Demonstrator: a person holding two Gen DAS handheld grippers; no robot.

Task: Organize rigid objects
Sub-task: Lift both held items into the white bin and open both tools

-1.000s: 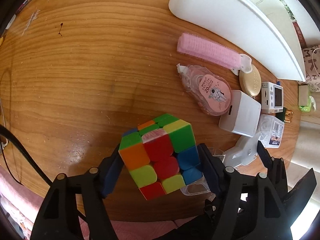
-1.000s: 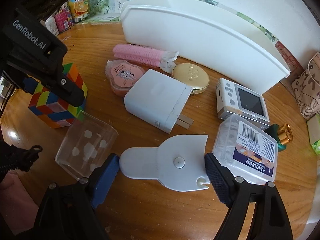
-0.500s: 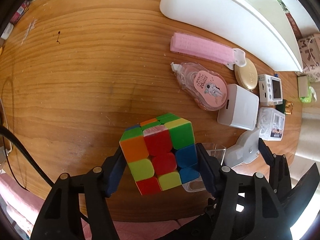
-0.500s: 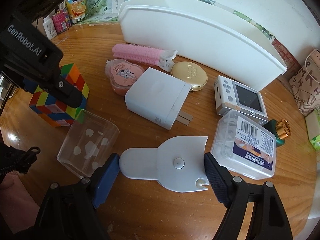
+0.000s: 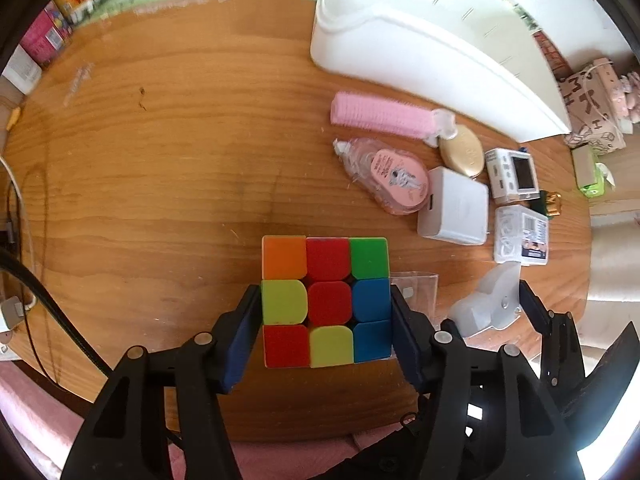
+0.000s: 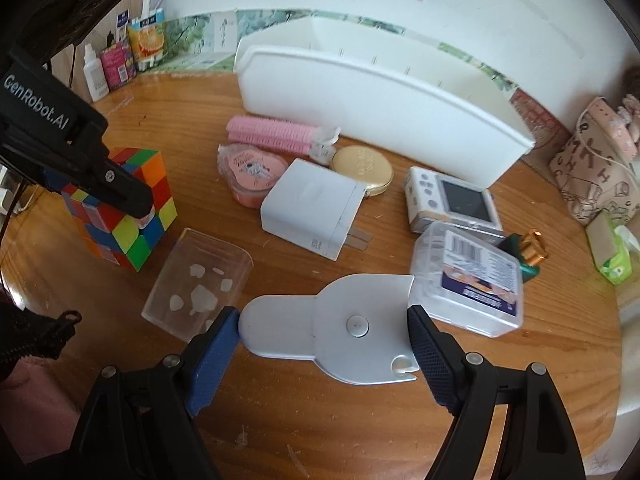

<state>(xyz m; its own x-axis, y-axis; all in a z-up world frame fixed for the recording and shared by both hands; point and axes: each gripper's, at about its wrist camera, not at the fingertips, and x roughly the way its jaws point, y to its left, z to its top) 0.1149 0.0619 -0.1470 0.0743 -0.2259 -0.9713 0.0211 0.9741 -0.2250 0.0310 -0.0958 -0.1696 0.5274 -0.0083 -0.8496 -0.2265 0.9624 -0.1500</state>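
A multicoloured puzzle cube (image 5: 326, 300) sits between the blue pads of my left gripper (image 5: 324, 308), whose jaws are closing and now press on both of its sides. In the right wrist view the cube (image 6: 128, 208) hangs tilted just above the wooden table under the left gripper (image 6: 132, 200). My right gripper (image 6: 320, 320) is shut on a flat white plastic piece (image 6: 332, 332) with a round rivet, one pad at each end. That white plastic piece (image 5: 492, 300) also shows at the right of the left wrist view.
A long white bin (image 6: 380, 100) stands at the back. In front of it lie a pink roller (image 6: 276, 132), pink correction tape (image 6: 252, 172), a white charger (image 6: 316, 208), a gold compact (image 6: 362, 164), a small white camera (image 6: 452, 200), a labelled clear case (image 6: 468, 276) and a clear box (image 6: 200, 276).
The left jaws have drawn in onto the cube, which has squared up between the pads and risen off the table. The right gripper has risen slightly with the white piece.
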